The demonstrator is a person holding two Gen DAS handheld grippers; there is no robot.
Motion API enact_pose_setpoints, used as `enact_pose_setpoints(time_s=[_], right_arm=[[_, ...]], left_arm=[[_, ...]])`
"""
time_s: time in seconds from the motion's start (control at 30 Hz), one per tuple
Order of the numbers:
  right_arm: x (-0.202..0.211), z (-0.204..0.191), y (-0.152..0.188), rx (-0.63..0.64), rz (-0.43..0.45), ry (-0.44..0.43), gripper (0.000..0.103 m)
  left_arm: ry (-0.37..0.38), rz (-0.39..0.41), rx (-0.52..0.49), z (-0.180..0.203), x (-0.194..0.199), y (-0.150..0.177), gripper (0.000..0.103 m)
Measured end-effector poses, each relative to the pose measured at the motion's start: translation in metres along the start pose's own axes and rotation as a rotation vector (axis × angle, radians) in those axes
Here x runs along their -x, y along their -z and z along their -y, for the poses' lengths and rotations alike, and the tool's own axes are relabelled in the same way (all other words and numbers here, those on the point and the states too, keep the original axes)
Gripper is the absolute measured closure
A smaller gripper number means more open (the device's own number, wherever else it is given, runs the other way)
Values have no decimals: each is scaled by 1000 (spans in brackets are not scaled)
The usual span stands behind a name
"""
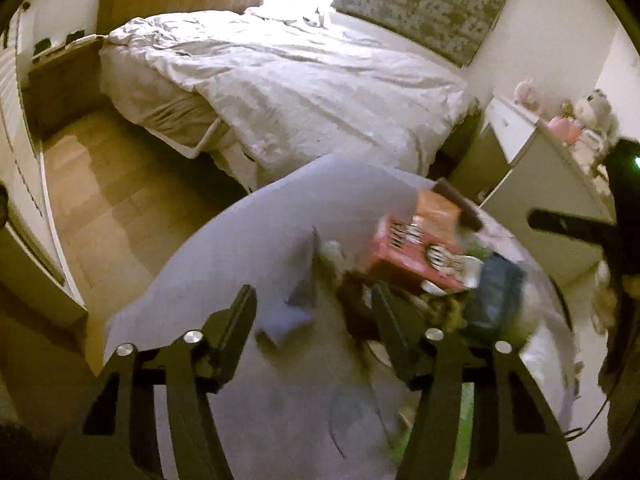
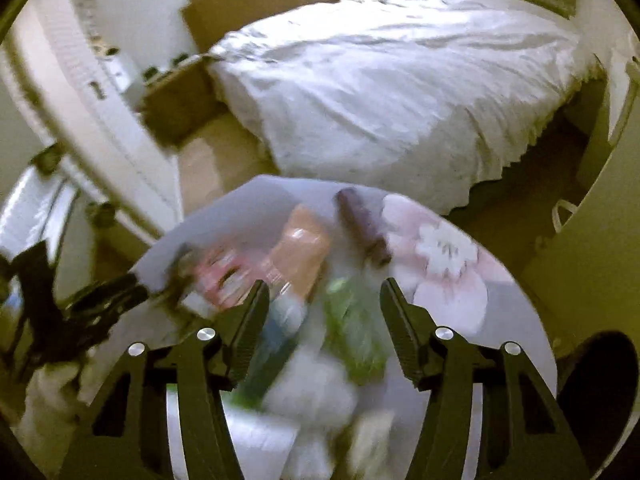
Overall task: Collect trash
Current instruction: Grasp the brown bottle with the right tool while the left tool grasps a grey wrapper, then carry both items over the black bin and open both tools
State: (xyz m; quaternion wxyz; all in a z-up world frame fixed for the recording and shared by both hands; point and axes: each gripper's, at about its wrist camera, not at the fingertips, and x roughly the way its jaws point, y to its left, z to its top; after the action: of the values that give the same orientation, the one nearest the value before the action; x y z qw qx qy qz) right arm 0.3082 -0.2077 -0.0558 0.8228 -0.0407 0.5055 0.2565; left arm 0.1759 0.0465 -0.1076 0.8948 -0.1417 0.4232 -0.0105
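Red-pink box (image 1: 412, 252), orange packet (image 1: 436, 208), lilac cloth (image 1: 240, 240) with pink flower (image 2: 448, 264), white duvet (image 1: 300, 80).

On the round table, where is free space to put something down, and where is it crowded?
The round table is bare on its left half, from the folded grey paper out to the rim facing the bed. The far-right part with the flower print is also free. The middle is crowded: red packet, orange packet, green wrapper.

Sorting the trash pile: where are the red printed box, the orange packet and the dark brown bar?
Red printed box (image 1: 404, 256), left wrist view, front face.
Orange packet (image 1: 436, 206), left wrist view, middle.
Dark brown bar (image 2: 362, 224), right wrist view, mid-length.
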Motion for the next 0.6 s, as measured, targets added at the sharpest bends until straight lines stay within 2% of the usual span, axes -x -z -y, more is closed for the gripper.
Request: enact_pose_setpoints(time_s=[0.17, 0.27, 0.33, 0.4, 0.5, 0.6], right_arm=[[-67, 8, -27, 59, -69, 75, 45], [-93, 7, -32, 93, -96, 106, 45], [-104, 5, -33, 122, -117, 122, 55], [-110, 1, -31, 158, -110, 149, 59], [-106, -4, -28, 175, -108, 148, 77], [-88, -4, -22, 164, -78, 129, 77]], left_arm=[[-16, -38, -63, -3, -17, -3, 60], [-27, -38, -103, -2, -21, -4, 66], [-27, -40, -130, 1, -23, -5, 73], [-27, -56, -149, 2, -29, -5, 87], [-29, -50, -159, 1, -33, -2, 88], [-11, -44, -121, -6, -29, -3, 90]])
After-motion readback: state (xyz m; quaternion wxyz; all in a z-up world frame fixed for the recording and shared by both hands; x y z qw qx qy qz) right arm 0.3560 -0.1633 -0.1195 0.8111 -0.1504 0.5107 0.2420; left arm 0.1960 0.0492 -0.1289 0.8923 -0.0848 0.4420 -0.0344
